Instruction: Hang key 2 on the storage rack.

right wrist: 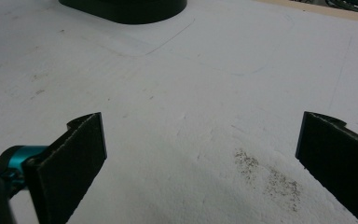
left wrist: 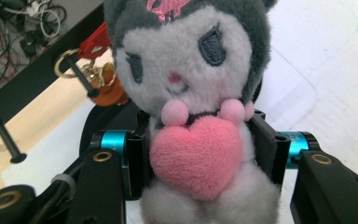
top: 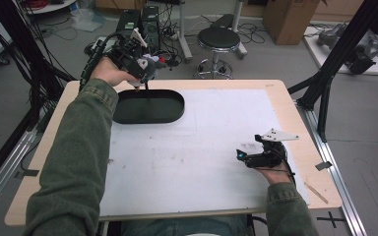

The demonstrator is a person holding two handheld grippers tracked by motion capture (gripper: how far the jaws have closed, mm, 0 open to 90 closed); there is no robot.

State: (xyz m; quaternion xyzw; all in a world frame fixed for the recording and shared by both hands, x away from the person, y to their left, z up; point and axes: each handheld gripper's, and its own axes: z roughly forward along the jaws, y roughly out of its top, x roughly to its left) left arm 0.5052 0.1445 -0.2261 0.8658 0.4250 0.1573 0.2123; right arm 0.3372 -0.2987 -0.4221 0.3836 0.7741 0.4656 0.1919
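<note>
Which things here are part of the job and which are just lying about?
In the job:
- left gripper, jaws shut on the plush toy
- black oval tray below it
- right gripper, jaws open over the white mat

Lying about:
- stool
- cardboard box
- floor cables

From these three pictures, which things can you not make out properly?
- Plush toy: in the left gripper view its ears and legs are cut off by the picture edges; the jaws cover its sides.
- Keyring: same view, partly hidden behind the toy, and blurred.
- Black tray: the right gripper view cuts it at the top edge; in the high view the sleeve covers its left end.
</note>
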